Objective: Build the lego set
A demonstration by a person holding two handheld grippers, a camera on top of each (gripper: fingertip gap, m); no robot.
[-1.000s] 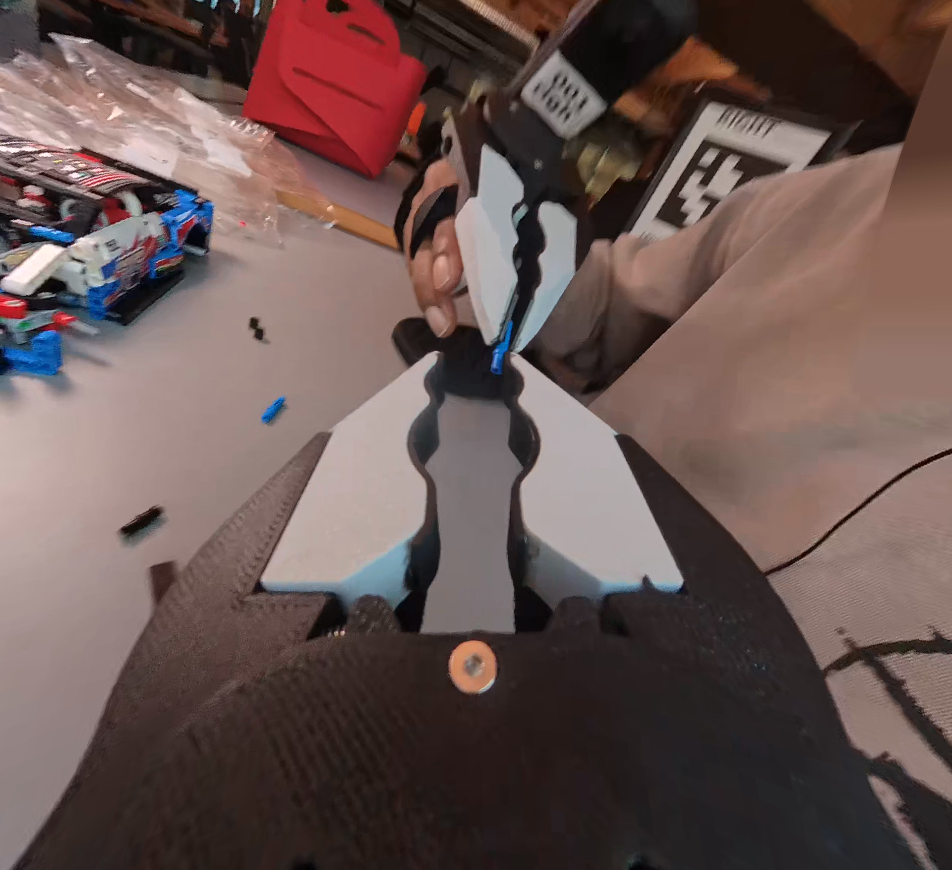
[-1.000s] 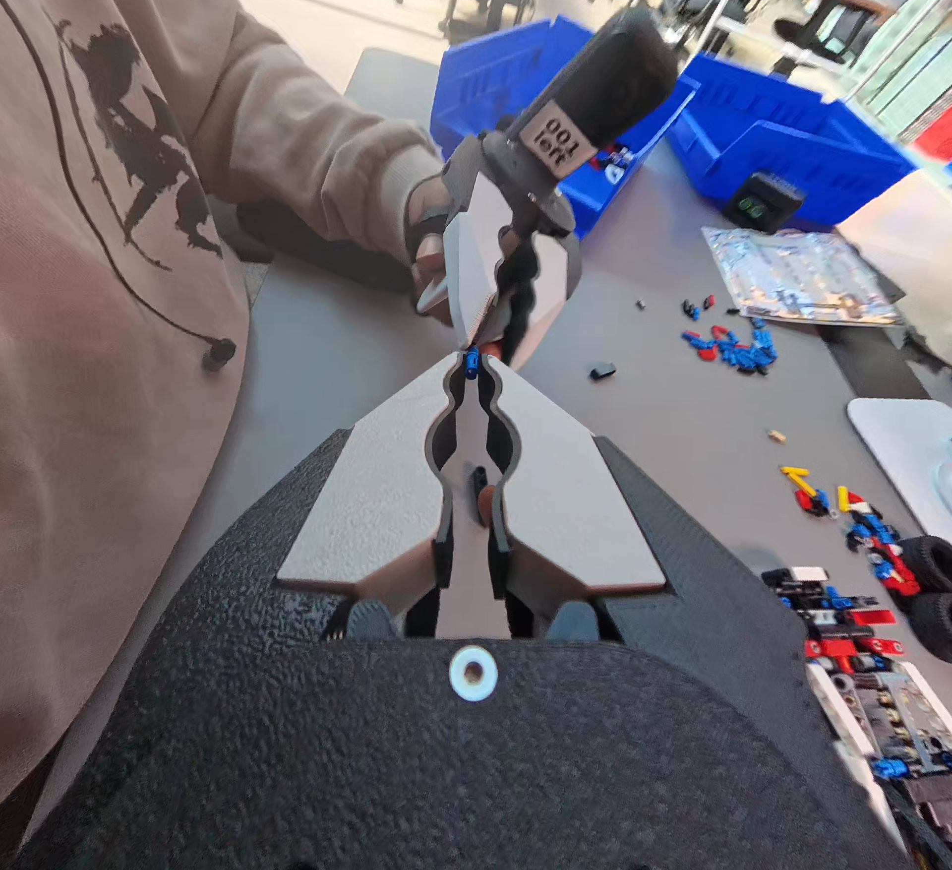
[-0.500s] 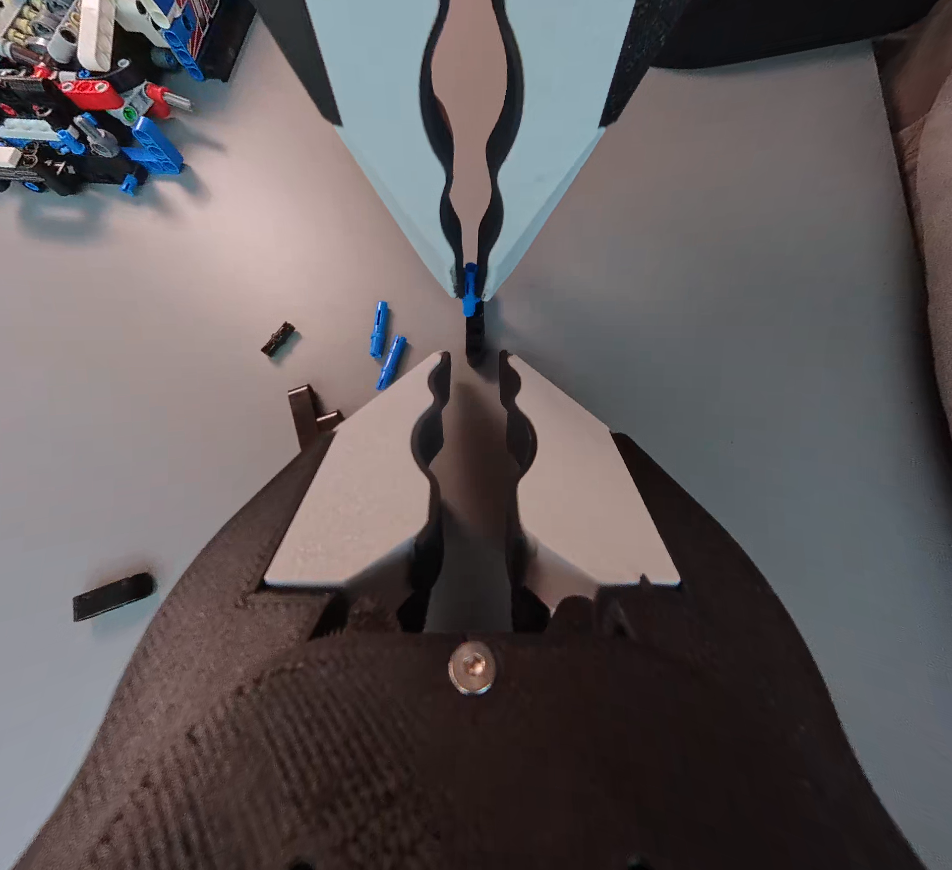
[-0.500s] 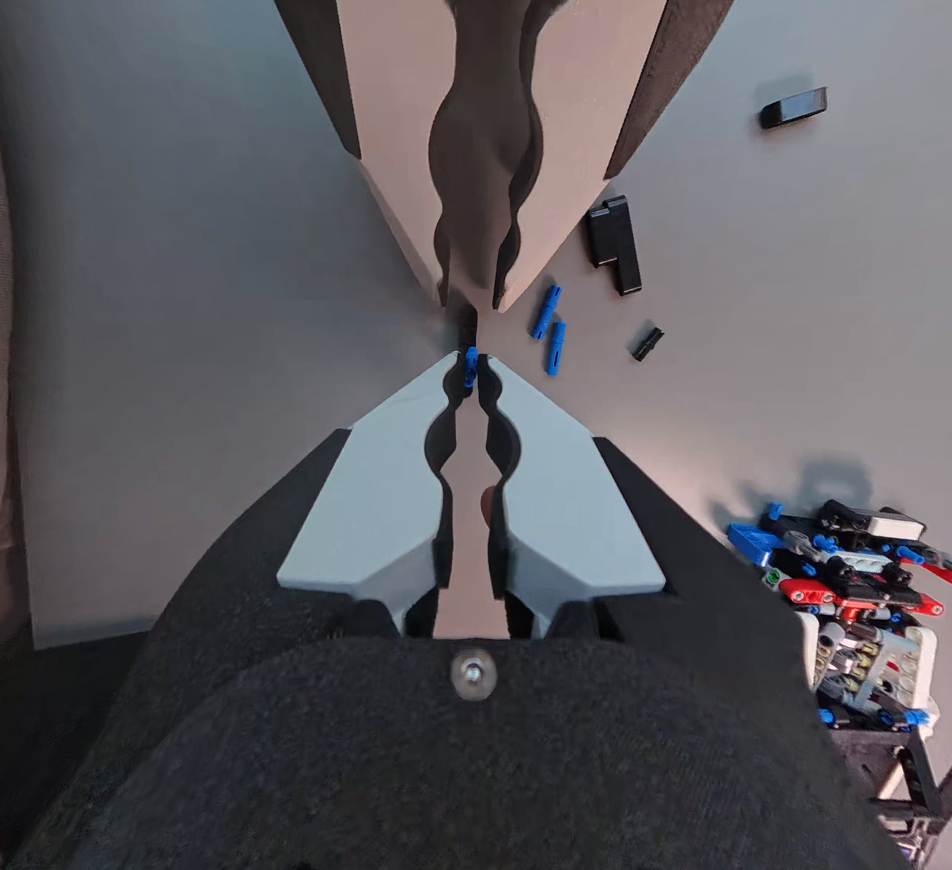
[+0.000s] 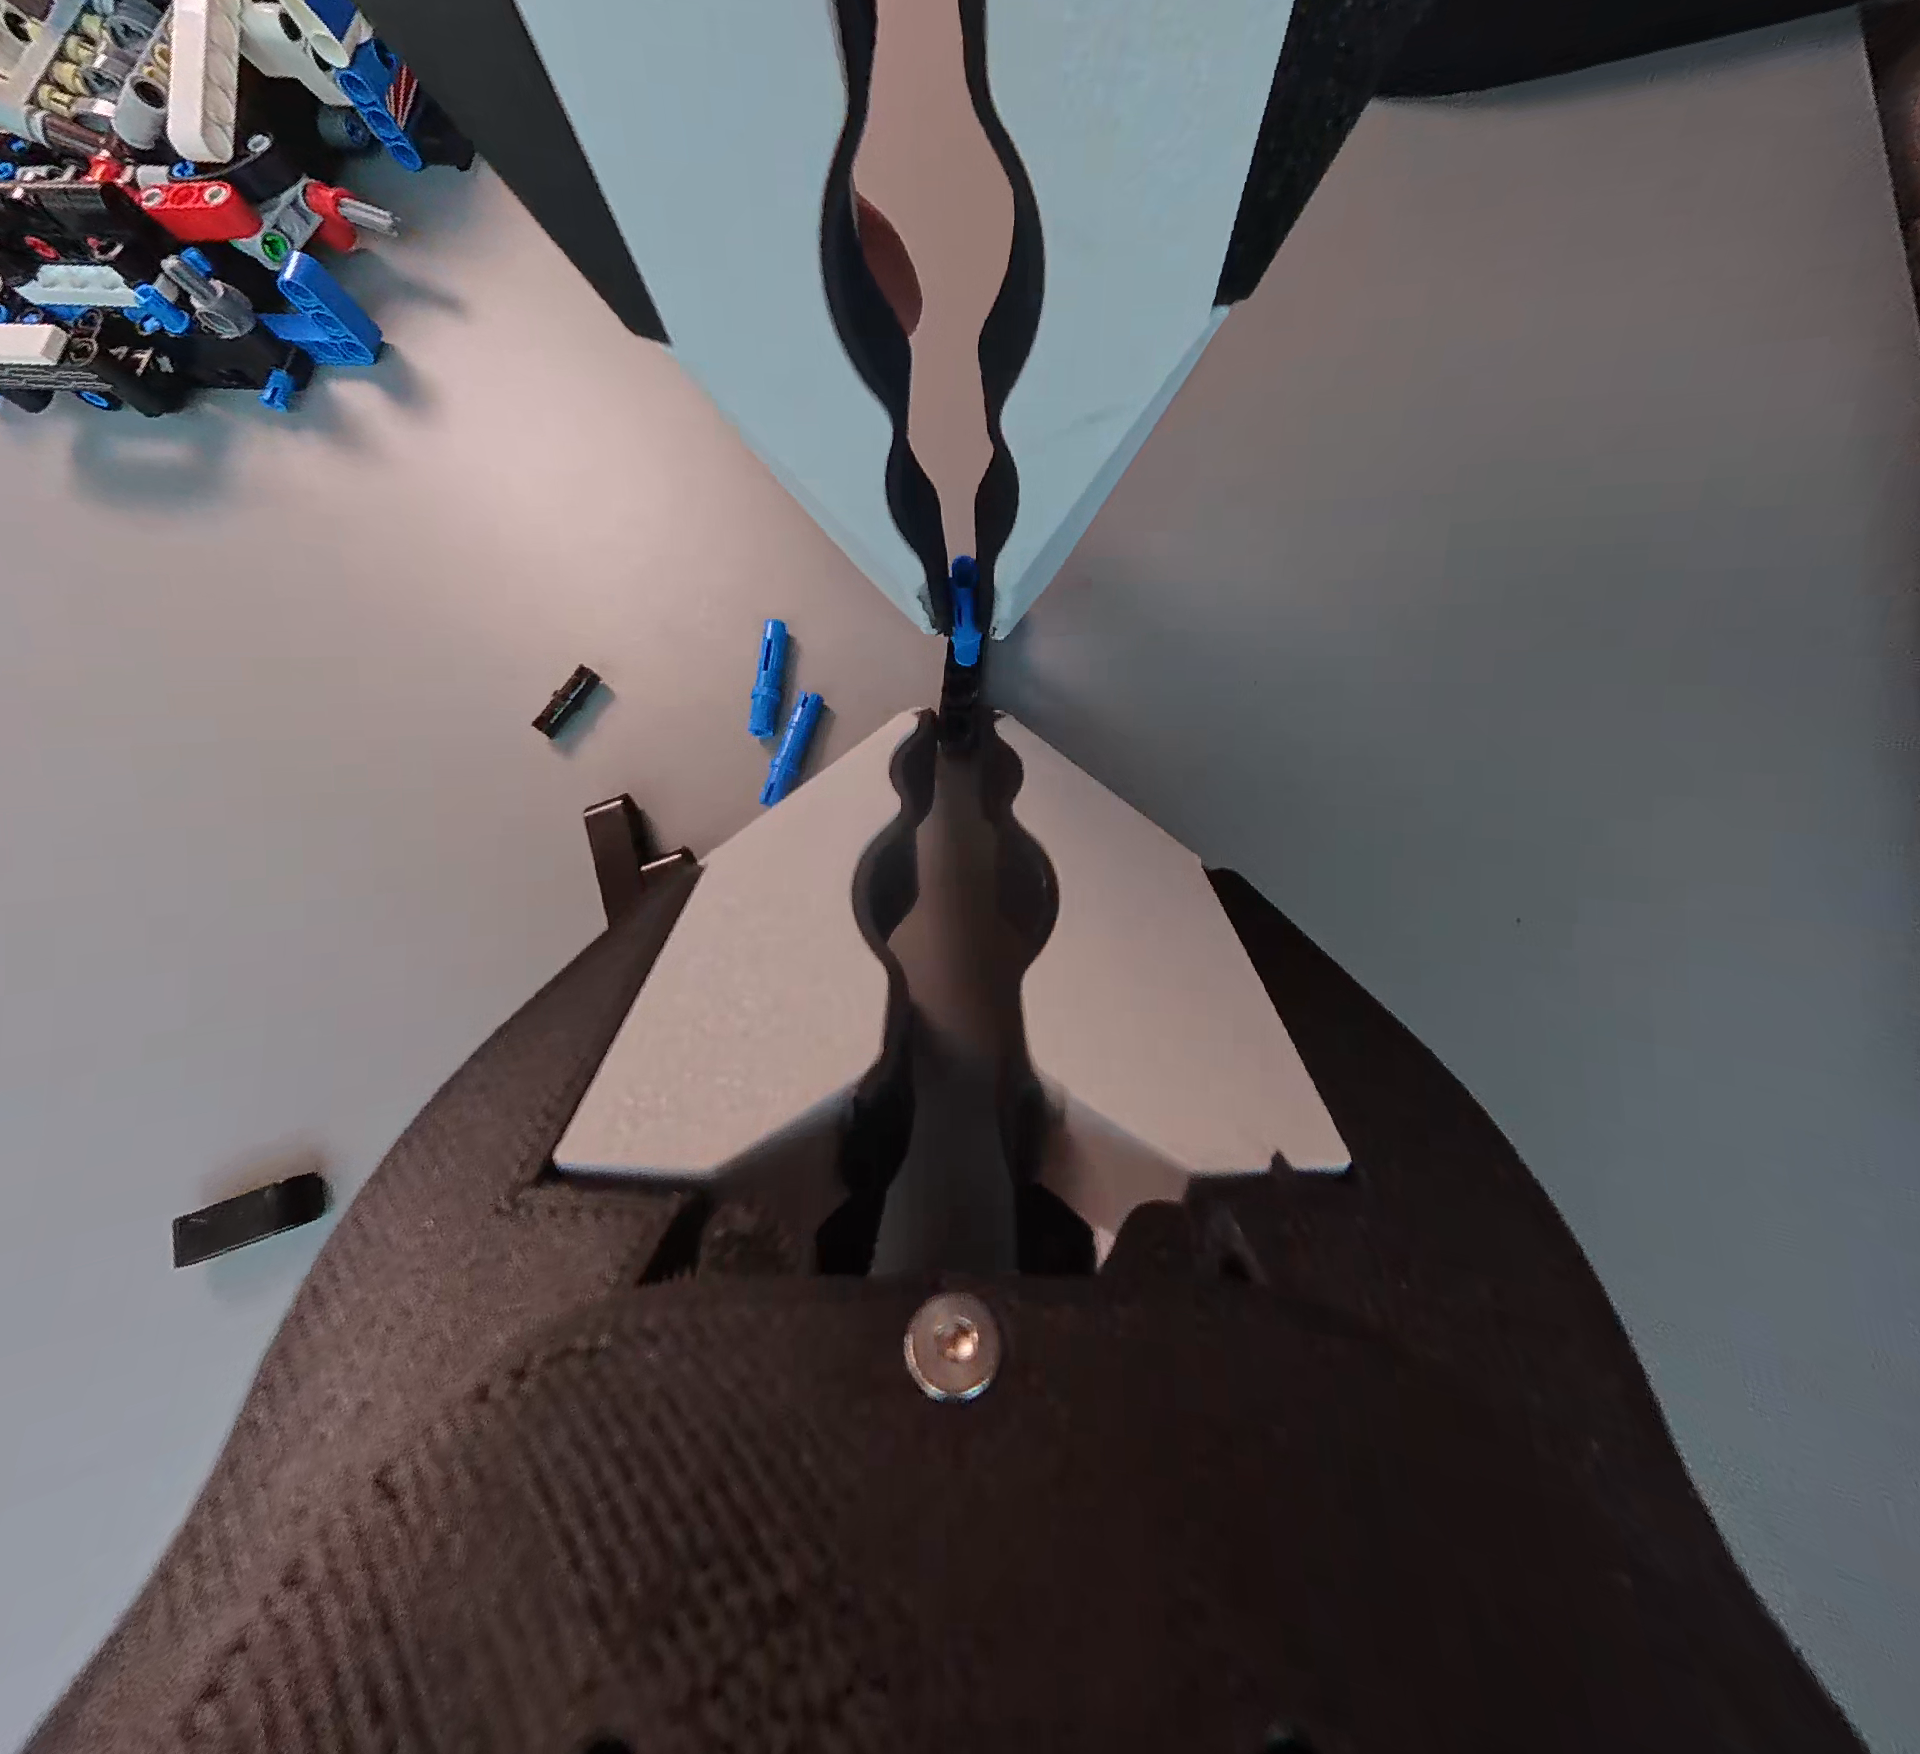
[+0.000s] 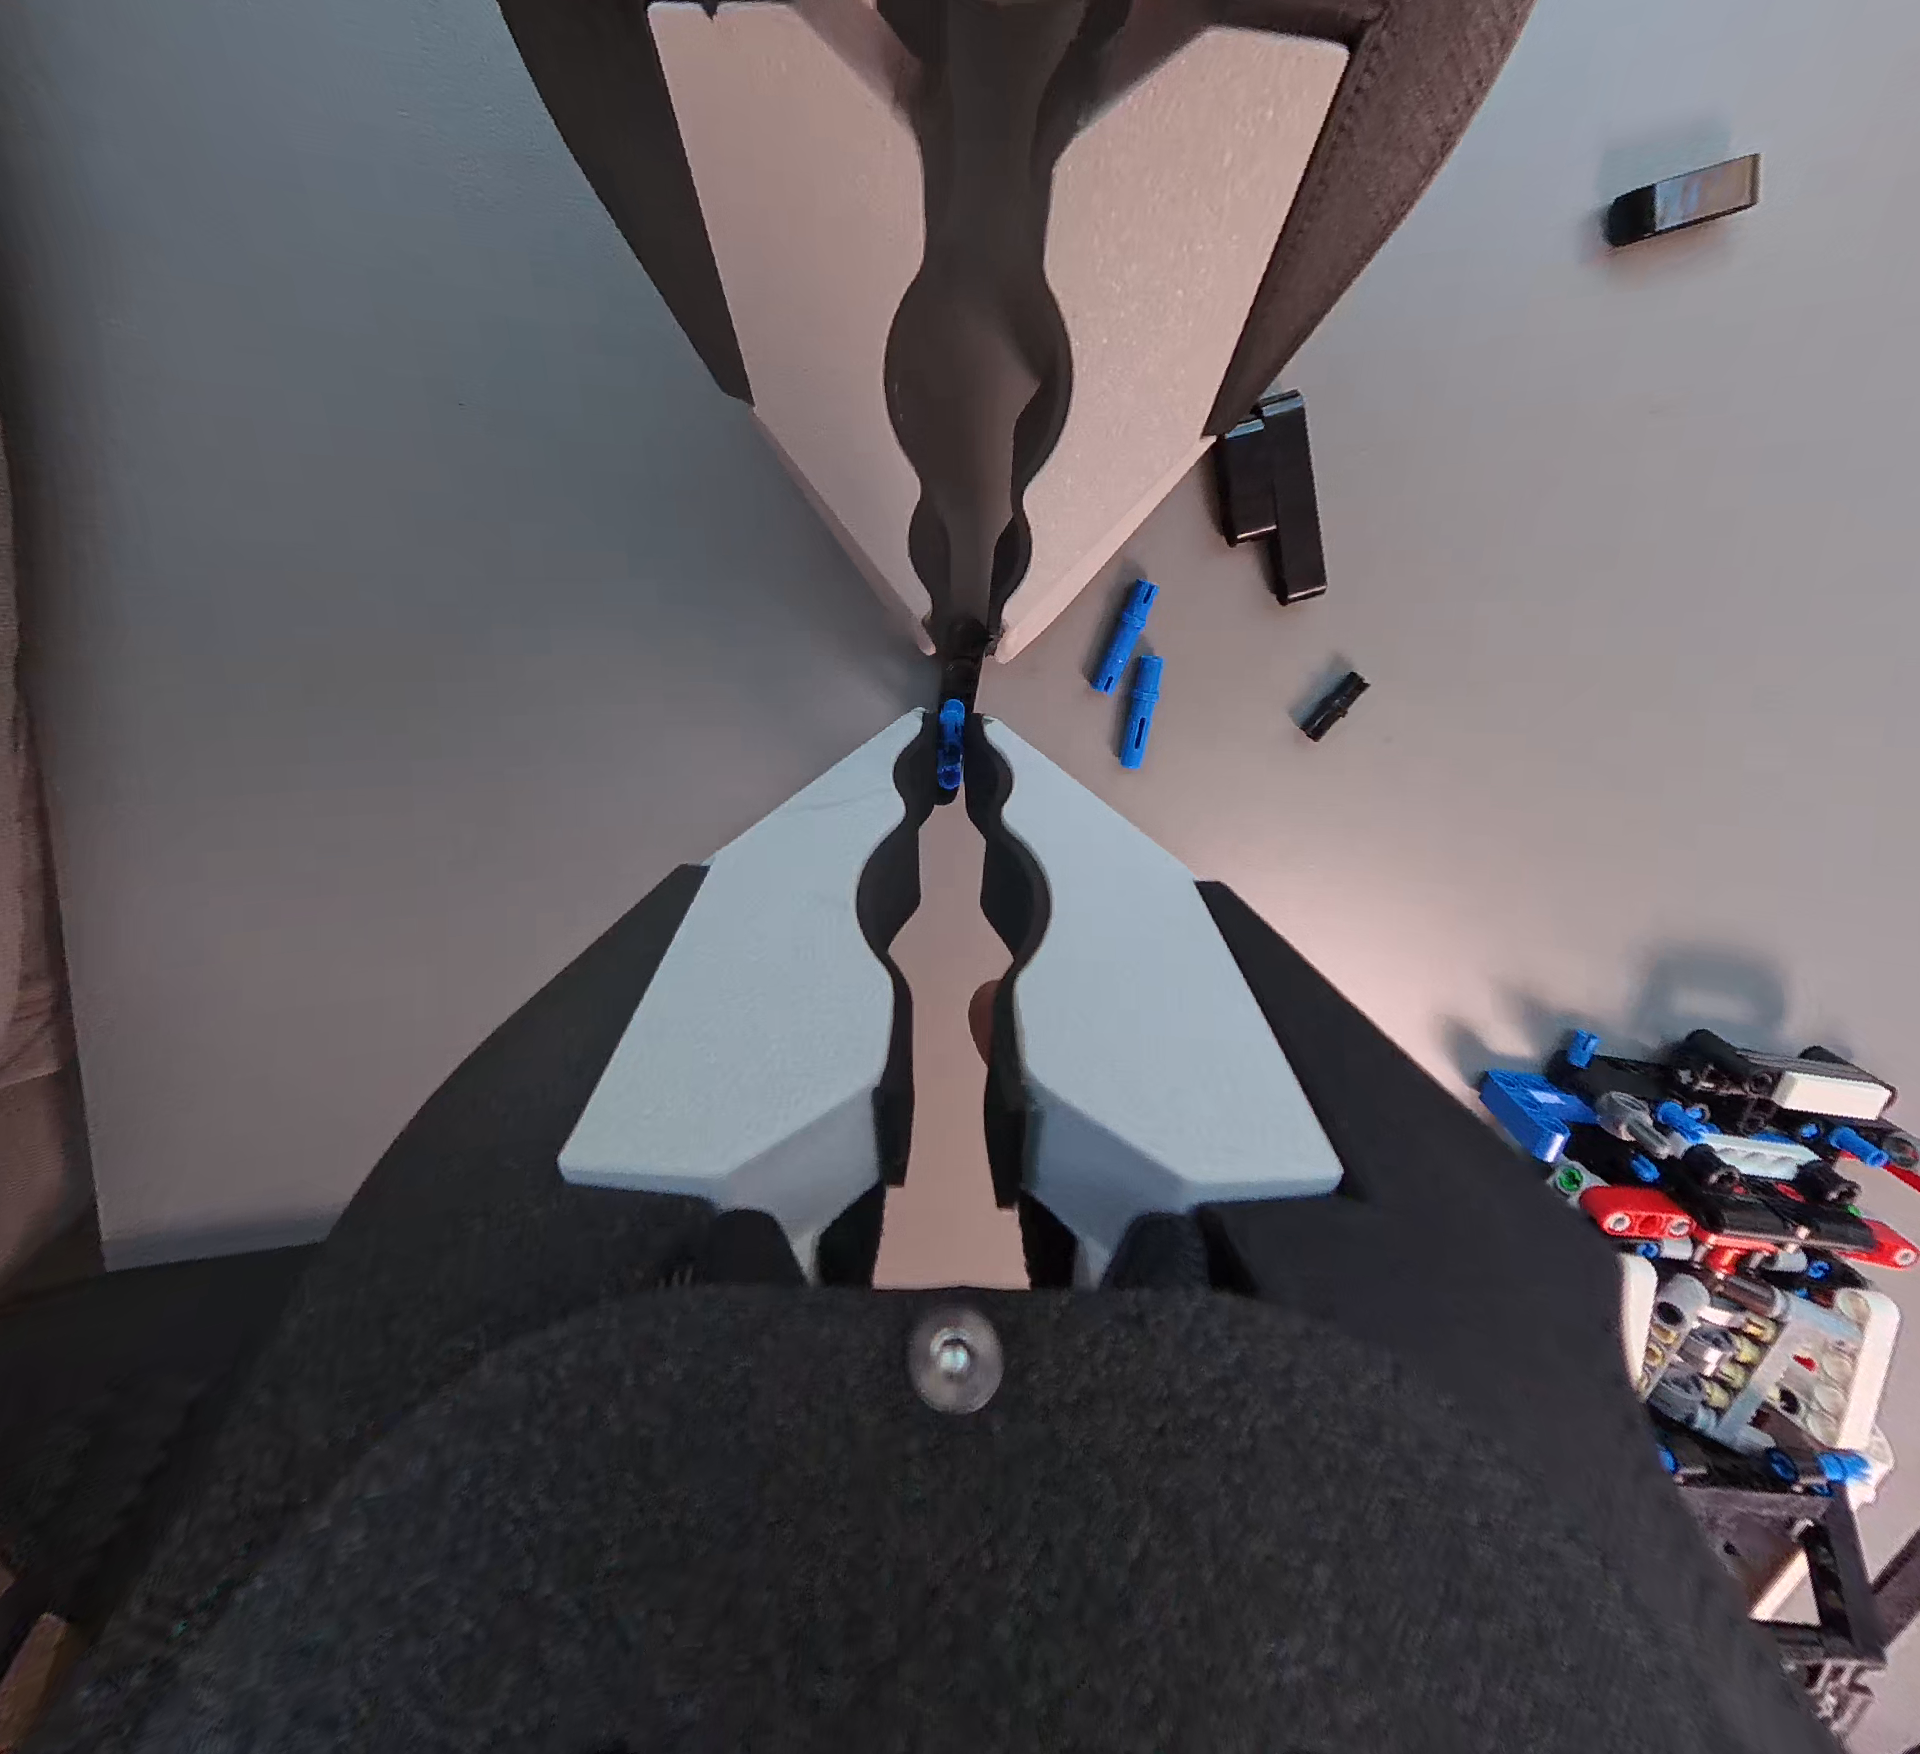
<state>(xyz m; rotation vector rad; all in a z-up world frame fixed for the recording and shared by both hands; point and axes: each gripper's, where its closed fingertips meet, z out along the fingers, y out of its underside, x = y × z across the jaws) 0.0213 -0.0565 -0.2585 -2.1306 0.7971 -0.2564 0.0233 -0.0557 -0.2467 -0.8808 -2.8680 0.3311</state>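
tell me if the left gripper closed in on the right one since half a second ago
Yes. In the left wrist view the left gripper now pinches the black piece joined to the blue pin, its tips nearer the two loose blue pins on the table.

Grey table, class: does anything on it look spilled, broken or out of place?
Nothing stands out. Two blue pins and some black pieces lie loose on the table beside the half-built model, ordinary for a build.

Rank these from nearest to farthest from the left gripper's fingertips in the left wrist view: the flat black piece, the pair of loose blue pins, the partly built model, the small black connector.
From the left gripper:
1. Pair of loose blue pins, just left of the tips.
2. Small black connector, farther left.
3. Flat black piece, lower left.
4. Partly built model, upper-left corner.
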